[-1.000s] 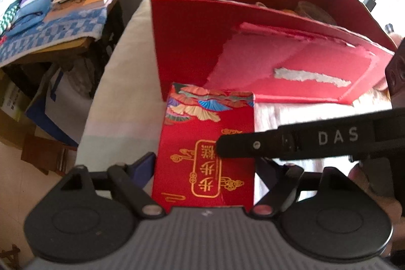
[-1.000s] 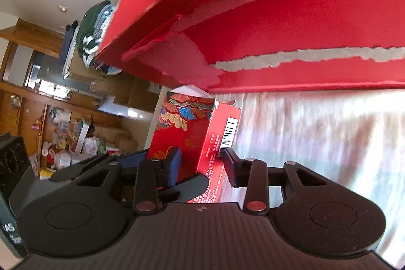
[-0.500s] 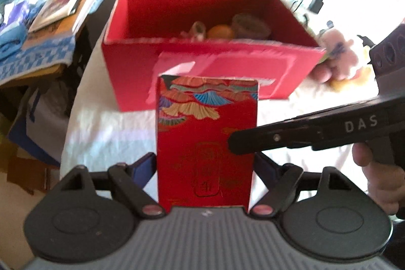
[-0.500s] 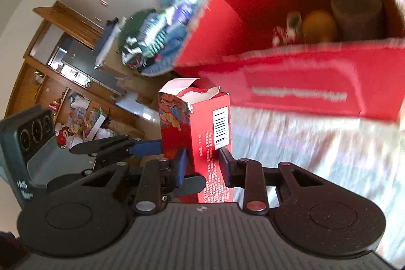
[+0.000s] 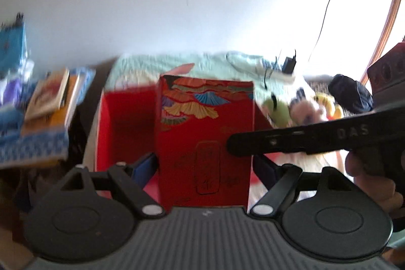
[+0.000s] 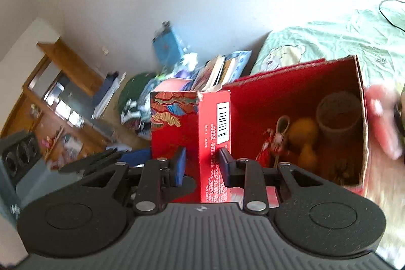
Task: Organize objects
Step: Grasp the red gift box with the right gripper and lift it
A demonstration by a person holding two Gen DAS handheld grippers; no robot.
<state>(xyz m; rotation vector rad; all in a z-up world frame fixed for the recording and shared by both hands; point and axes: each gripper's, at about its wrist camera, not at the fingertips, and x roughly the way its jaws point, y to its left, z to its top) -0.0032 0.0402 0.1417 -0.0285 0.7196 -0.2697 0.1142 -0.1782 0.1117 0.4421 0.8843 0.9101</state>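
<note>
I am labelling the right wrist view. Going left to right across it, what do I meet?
Wooden shelving → patterned red carton → figurine → yellow object → brown cup.

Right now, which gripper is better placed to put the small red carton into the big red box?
Both hold the small red carton; the right gripper faces the big red box's open inside.

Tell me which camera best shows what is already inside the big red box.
The right wrist view: it looks into the open red box, showing a brown cup, yellow fruit and a figurine. In the left wrist view, the held carton hides them.
</note>
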